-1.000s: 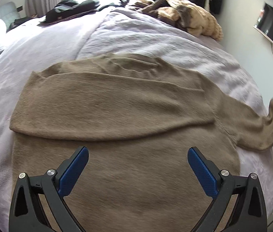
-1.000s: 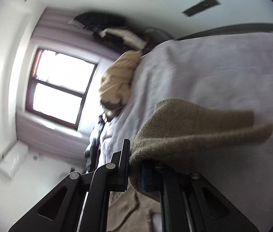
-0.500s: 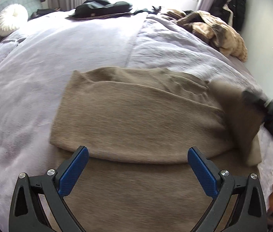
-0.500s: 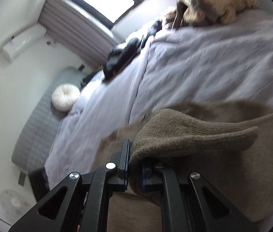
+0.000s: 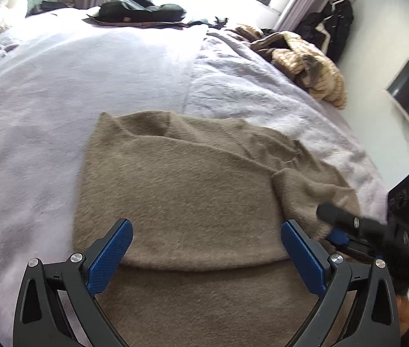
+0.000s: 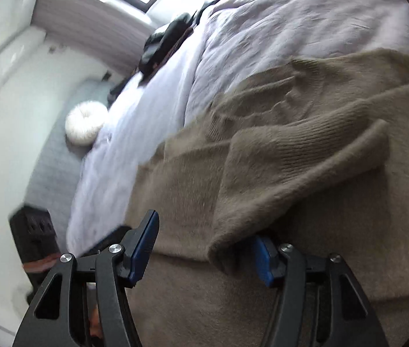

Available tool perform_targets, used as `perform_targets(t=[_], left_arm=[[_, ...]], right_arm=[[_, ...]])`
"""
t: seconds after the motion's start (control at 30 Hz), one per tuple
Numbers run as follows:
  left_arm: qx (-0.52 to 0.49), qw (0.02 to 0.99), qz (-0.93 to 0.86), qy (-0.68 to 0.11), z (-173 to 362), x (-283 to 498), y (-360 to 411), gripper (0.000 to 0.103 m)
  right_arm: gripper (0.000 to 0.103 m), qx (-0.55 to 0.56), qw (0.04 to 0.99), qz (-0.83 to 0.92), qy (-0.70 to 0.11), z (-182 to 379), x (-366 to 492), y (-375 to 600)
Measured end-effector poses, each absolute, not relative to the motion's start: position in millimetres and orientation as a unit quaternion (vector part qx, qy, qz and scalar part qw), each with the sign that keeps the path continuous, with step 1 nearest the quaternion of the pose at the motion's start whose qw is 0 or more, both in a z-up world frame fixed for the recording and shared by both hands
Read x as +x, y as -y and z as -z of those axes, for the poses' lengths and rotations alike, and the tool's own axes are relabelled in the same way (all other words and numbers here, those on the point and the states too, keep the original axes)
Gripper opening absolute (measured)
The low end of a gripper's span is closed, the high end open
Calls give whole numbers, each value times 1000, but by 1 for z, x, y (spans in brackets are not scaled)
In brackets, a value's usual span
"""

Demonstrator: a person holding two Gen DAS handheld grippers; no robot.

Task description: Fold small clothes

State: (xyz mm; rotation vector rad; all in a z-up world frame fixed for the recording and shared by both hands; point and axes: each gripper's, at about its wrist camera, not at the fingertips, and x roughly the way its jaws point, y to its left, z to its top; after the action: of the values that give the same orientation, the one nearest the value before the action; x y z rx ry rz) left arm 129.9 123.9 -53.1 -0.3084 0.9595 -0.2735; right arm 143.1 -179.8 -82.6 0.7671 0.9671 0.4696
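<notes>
A wide bed (image 5: 117, 66) under a pale lilac blanket carries everything. On its near part lies the brown knit sweater (image 5: 181, 190), spread flat, one sleeve already laid across the chest. At the far edge are a heap of dark garments (image 5: 141, 11) and a tan striped bundle (image 5: 311, 66); a round white cushion (image 6: 86, 125) sits off by the headboard side.

The sweater's second sleeve (image 6: 291, 167) now lies folded inward over the body, its ribbed cuff (image 6: 357, 147) resting on the chest.

The right claw (image 6: 204, 248) has just been opening; its blue pads stand apart, and the sleeve's folded edge sits loosely between them, draped over one pad but not pressed. The left claw (image 5: 207, 248) is spread wide and empty, hovering over the lower body of the sweater.

By my reading, the sleeve-folding step is finishing. The next move likely calls for drawing the right claw clear without dragging the sleeve, then taking the hem with both claws and bringing it up toward the collar.
</notes>
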Motion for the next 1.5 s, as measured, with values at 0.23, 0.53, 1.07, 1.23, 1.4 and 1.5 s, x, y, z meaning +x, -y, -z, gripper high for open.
perform_targets(t=[0.23, 0.53, 1.07, 1.23, 1.4, 1.5], left_arm=[[-186, 859, 165, -448, 50, 131, -139, 103], [-213, 838, 198, -462, 59, 144, -142, 103], [-247, 823, 208, -467, 68, 151, -155, 103], [-310, 797, 261, -448, 69, 152, -173, 103], [-332, 774, 277, -464, 77, 161, -169, 103], [-307, 777, 275, -476, 78, 163, -159, 103]], right_arm=[[12, 313, 796, -218, -471, 84, 159, 157], [70, 128, 797, -282, -519, 80, 140, 83], [9, 420, 754, -184, -469, 105, 160, 180], [10, 336, 738, -318, -491, 85, 178, 105], [29, 239, 738, -327, -540, 87, 165, 60], [39, 272, 736, -316, -533, 89, 146, 86]])
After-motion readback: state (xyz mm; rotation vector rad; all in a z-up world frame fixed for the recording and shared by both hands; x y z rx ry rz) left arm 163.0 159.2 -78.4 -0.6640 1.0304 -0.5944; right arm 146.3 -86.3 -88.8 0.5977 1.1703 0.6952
